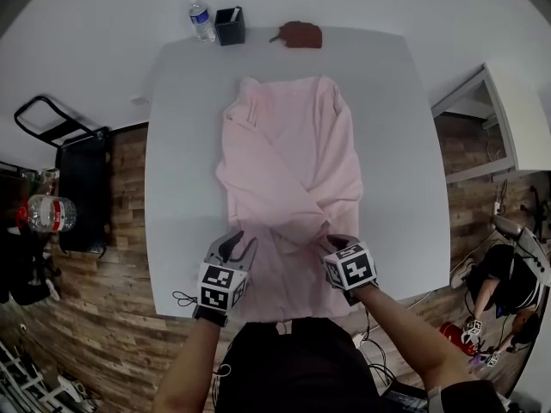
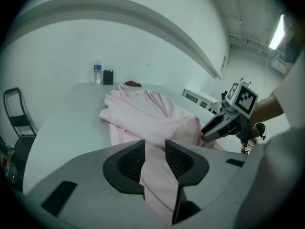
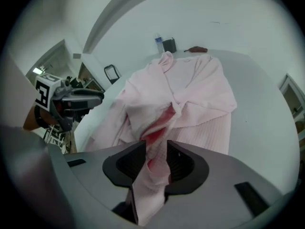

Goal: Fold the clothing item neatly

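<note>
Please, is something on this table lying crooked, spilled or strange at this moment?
Nothing is spilled or broken. Only the pink shirt is untidy: one sleeve lies slantwise across its body, and the cloth is bunched at its far left corner. The left gripper and the right gripper pinch its near edge.

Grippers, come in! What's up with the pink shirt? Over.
Left gripper, right gripper: both clamped on pink shirt. Shirt on table, sleeve folded across. Bottle, cup far off.
</note>
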A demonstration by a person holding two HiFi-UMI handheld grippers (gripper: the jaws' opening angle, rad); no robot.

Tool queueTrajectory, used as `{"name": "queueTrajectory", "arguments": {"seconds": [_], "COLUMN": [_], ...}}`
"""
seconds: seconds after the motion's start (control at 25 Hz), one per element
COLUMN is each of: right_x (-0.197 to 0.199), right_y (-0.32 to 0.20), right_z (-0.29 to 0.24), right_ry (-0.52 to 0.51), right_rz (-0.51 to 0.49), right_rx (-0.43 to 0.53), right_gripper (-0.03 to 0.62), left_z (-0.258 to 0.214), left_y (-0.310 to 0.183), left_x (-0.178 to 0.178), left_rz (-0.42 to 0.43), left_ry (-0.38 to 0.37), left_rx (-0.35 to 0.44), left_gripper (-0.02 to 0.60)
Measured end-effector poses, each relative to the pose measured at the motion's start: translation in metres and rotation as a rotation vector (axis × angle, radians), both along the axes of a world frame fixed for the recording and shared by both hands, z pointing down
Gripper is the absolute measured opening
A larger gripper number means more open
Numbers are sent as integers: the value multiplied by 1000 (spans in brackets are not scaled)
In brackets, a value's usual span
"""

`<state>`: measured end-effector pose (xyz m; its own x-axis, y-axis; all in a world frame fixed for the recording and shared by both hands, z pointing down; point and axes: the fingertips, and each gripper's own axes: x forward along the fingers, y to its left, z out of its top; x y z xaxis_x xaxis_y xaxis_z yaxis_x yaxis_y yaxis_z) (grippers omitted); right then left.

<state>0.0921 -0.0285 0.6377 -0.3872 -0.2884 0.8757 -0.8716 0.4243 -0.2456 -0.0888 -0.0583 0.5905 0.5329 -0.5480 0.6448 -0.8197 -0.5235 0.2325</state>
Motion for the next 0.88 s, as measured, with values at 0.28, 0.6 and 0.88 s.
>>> {"name": "queueTrajectory", "arguments": {"seconds": [0.28, 0.6, 0.88], "right_x": [-41, -47, -9], "right_y": [4, 14, 61], "right_z": [-31, -40, -8], "right_ry": [-334, -808, -591], "right_rz": [215, 628, 535], "right_rx": [-152, -285, -379], "right_gripper": [32, 31, 32], "left_z": [-32, -8, 29], "left_y": [-60, -48, -23], "left_x": [91, 156, 190], "left_rz": [207, 362, 452], "left_ry": [124, 186, 181], "left_rx": [86, -15, -140], "left_gripper": [130, 130, 129]}}
